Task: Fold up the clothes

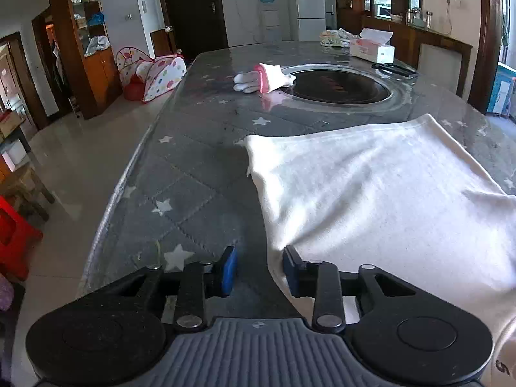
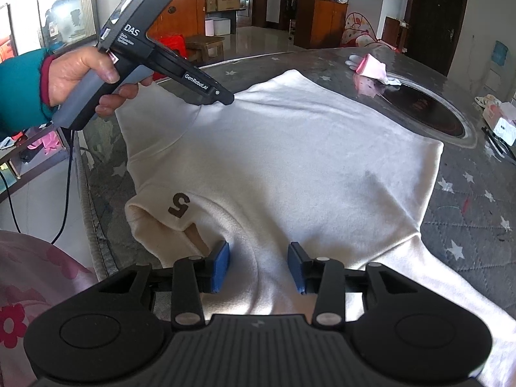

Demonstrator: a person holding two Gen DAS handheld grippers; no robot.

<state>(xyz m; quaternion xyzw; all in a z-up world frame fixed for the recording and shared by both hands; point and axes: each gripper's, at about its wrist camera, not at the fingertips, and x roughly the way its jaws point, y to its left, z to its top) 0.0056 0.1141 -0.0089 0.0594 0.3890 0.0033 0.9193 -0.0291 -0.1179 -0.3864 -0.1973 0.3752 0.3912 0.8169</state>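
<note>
A cream sweater [image 2: 290,161] of soft, fleecy knit lies spread on the surface [image 1: 193,174], which is covered in grey quilted cloth with white stars under a glossy clear sheet. The fabric shows shallow wrinkles; its far edge is straight with rounded corners. A cuff [image 2: 154,213] near the front left of the right wrist view is folded over and bears a dark brown "5". The right hand-held gripper [image 2: 258,266] sits low over the sweater's near portion, its blue pads apart with a ridge of cloth lying between them; the pads do not appear to press it. The left hand-held gripper [image 1: 259,267] stands at the sweater's left edge, jaws apart, the right pad touching or just over the hem, the left pad over bare surface; nothing is clamped. In the right wrist view a hand [image 2: 80,77] in a teal sleeve with a red cuff holds that black and grey pistol-shaped tool, its tip at the sweater's far left corner. Farther back lie a white and pink glove [image 1: 264,77] beside a round dark inset plate [image 1: 342,87] with a metal rim, and a tissue box [image 1: 371,46].
</note>
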